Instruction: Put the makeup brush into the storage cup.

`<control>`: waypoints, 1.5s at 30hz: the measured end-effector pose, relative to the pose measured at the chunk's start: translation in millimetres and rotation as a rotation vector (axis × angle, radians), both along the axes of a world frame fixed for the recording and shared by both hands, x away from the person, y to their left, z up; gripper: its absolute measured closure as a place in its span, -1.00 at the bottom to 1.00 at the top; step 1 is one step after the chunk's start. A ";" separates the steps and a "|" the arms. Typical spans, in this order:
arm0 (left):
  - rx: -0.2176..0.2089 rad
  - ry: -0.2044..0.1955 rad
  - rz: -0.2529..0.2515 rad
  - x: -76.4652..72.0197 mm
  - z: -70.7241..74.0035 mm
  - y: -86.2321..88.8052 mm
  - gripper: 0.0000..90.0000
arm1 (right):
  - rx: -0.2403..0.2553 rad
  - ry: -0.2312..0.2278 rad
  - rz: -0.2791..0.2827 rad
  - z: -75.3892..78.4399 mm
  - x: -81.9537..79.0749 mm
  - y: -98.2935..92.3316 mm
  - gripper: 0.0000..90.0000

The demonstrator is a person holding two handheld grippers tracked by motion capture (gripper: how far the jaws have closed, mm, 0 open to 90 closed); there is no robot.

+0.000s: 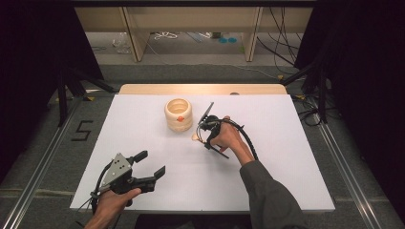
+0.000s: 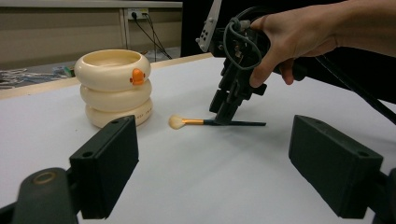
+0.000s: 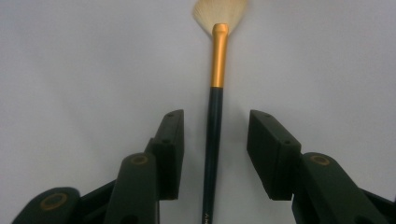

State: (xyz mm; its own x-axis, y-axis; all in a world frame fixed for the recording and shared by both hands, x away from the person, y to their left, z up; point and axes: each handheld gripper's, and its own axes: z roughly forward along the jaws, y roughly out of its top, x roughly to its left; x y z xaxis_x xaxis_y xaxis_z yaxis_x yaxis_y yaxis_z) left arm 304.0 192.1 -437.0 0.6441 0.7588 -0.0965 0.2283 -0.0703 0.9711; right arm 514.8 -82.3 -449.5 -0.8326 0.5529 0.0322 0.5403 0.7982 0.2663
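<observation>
Brush (image 3: 215, 121): lies flat on the white table (image 1: 143, 191), around its middle and nearer the far edge, cream bristles toward the ring stack. Right gripper (image 3: 215, 154): tipped down over the brush, dark handle running between its two jaws; a gap shows on each side, so the pads do not pinch it. Left gripper (image 1: 152, 164): held above the near left corner, jaws spread wide with nothing between them. Ring stack (image 1: 178, 115): three cream rings with an orange knob, just beside the bristle end, toward the far edge. Hidden: in the high view the right hand (image 1: 228, 138) and gripper cover most of the brush, leaving the pale tip; in the right gripper view the bristles are cut off at the top. The left gripper view gives the brush side-on, full length, on the table.
</observation>
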 end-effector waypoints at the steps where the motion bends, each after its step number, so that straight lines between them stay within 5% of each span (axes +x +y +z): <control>1: 0.000 0.000 0.000 -0.1 0.0 0.0 -0.65 | -0.004 0.006 -0.001 -0.9 -0.3 1.6 0.31; 15: 0.001 0.000 -0.003 -0.1 0.0 -0.1 -0.65 | -0.002 0.020 0.002 -4.6 1.6 1.9 0.44; 34: -0.003 0.001 -0.006 -0.3 0.2 0.1 -0.65 | -0.102 0.001 0.043 -7.1 4.3 9.4 0.57; 45: -0.006 0.003 -0.006 -0.2 0.0 0.1 -0.65 | -0.110 -0.002 0.047 -6.9 3.5 10.5 0.70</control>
